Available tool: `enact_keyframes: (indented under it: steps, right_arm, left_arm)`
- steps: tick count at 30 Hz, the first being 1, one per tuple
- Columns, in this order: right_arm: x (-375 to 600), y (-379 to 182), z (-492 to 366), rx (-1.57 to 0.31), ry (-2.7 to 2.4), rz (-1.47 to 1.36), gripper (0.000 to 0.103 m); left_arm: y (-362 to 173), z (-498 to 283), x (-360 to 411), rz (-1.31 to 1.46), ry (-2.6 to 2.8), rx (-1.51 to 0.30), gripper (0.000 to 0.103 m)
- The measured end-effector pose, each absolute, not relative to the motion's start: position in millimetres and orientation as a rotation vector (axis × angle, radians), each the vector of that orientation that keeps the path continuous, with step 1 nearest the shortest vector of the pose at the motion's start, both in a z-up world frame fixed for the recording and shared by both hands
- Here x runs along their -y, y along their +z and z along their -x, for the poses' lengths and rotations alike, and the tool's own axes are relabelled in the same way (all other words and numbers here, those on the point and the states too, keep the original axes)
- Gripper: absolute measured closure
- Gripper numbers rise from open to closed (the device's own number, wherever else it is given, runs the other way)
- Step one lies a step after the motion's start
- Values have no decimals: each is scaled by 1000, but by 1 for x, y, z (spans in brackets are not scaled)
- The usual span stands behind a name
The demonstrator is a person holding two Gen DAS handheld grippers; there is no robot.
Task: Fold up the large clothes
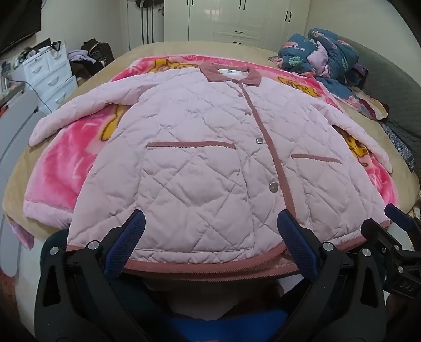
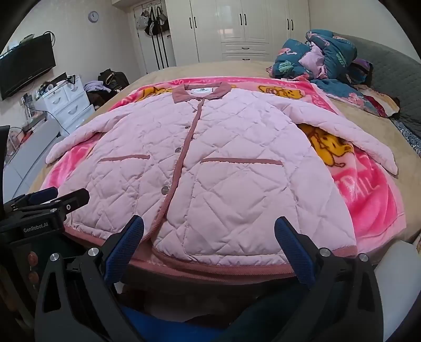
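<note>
While the pink quilted jacket point(image 1: 200, 163) lies flat and buttoned on a pink cartoon blanket point(image 1: 65, 168) on the bed point(image 2: 373, 123), both grippers wait at its bottom hem. The left gripper point(image 1: 210, 229) is spread wide with nothing in it. The right gripper point(image 2: 209, 236) is wide and empty too. Only the right wrist view shows the round wall clock point(image 2: 93, 16) and the whole black TV point(image 2: 26, 67). Both views show the heap of teal bedding point(image 2: 323, 56) near the headboard.
</note>
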State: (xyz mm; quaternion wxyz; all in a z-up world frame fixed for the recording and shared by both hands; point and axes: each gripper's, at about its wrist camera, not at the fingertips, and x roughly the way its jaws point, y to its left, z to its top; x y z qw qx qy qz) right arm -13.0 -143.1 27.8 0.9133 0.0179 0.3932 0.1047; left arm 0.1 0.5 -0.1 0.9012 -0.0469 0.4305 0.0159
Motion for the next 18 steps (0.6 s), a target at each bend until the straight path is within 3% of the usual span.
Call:
enact_keyframes:
  steps: [18]
  right_arm:
    - [143, 32, 13, -805, 210, -29, 4]
  left_arm:
    - [5, -5, -3, 90, 29, -877, 9]
